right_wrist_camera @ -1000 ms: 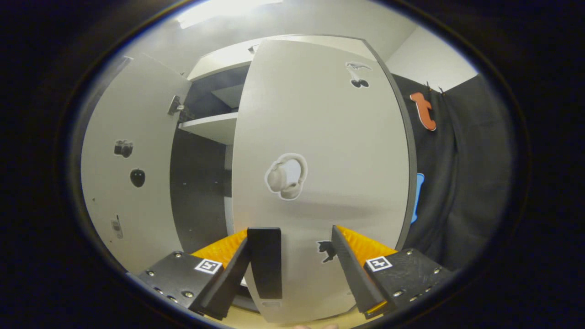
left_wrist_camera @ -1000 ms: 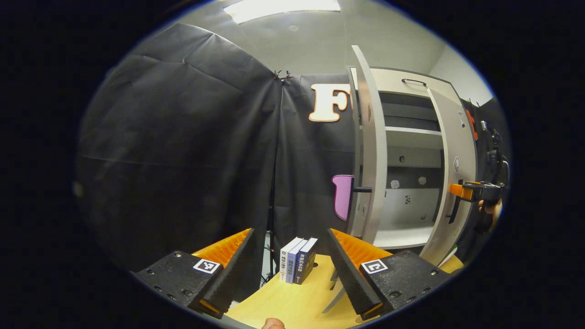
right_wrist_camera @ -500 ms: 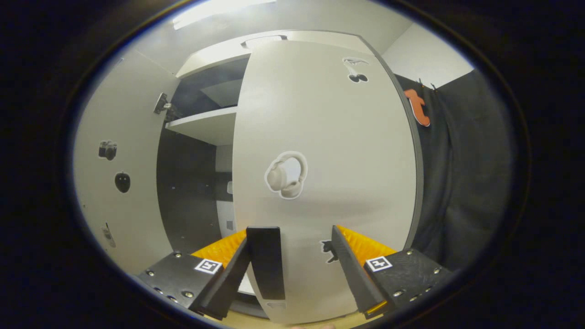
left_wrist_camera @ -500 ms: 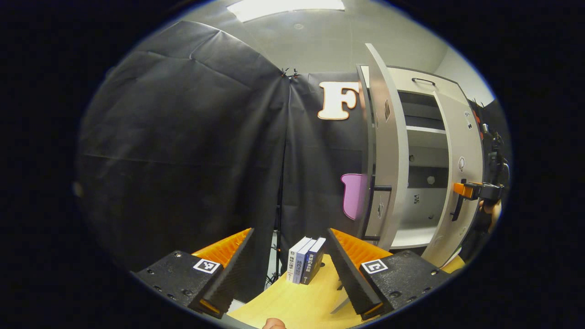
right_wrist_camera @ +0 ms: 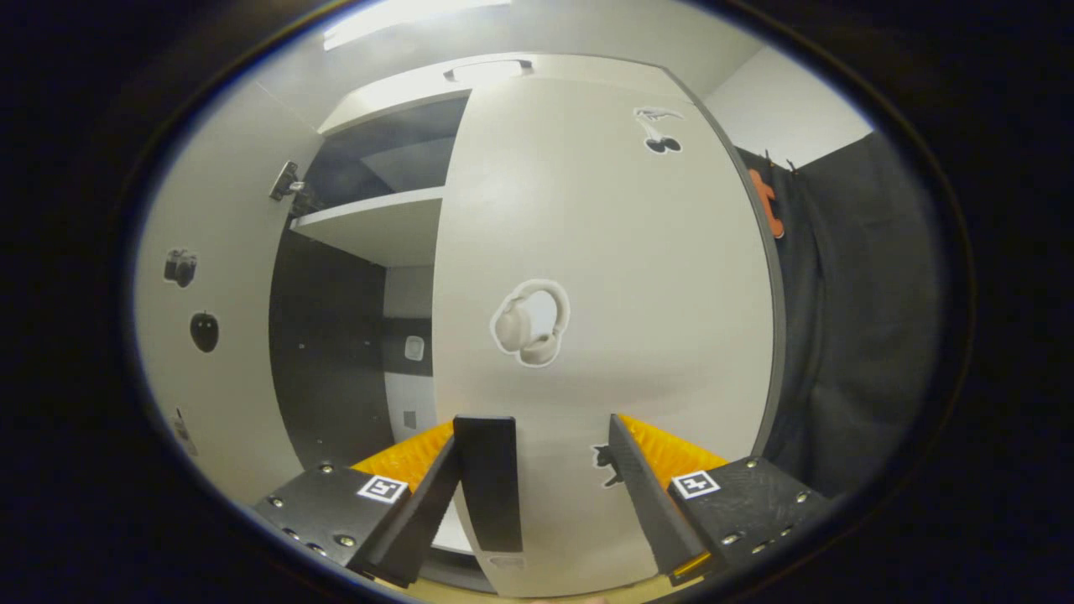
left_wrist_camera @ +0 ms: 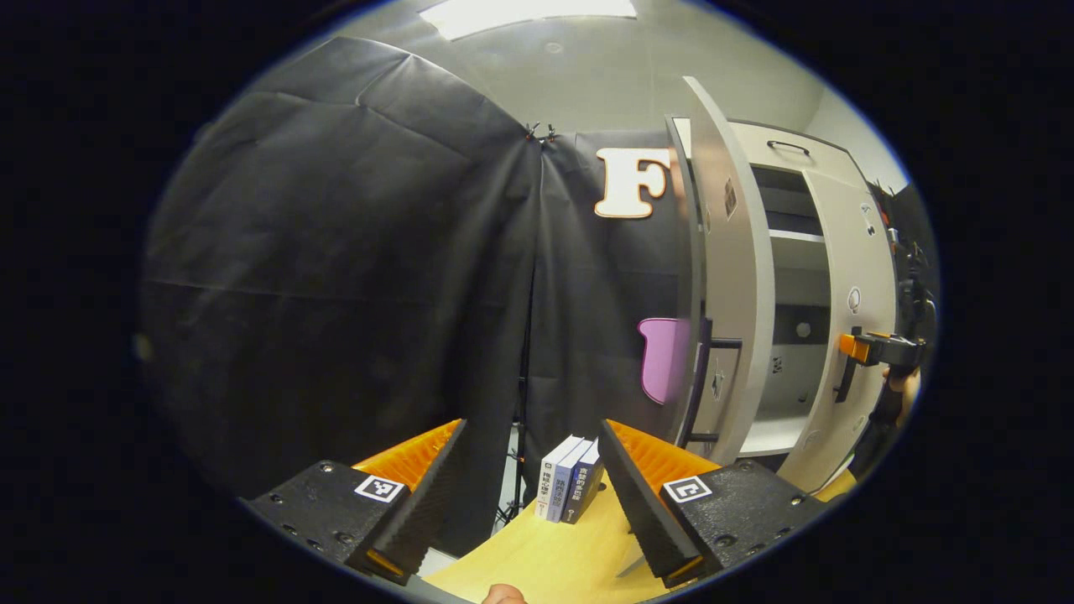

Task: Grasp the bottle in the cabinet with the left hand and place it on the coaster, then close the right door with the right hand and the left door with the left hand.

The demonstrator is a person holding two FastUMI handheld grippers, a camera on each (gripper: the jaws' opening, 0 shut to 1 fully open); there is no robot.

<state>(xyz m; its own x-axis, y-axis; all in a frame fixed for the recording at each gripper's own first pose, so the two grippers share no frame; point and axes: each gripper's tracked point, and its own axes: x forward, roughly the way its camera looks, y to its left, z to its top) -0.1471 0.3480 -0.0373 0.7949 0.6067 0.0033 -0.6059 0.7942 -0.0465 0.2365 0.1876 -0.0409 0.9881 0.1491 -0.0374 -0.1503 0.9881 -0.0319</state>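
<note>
The right tongs [right_wrist_camera: 537,486] are open wide against the front of the right door [right_wrist_camera: 604,294]; its dark upright handle [right_wrist_camera: 488,482] stands between the two fingers, just beside the left one, and I cannot tell if it touches. This door is partly closed, and the cabinet [right_wrist_camera: 369,243] opening lies to the left of it. The left tongs [left_wrist_camera: 529,495] are also wide and empty, over the tabletop [left_wrist_camera: 545,558] near some books [left_wrist_camera: 570,491]. The left door [left_wrist_camera: 726,277] stands up and to their right, well apart, so the left hand must travel there.
</note>
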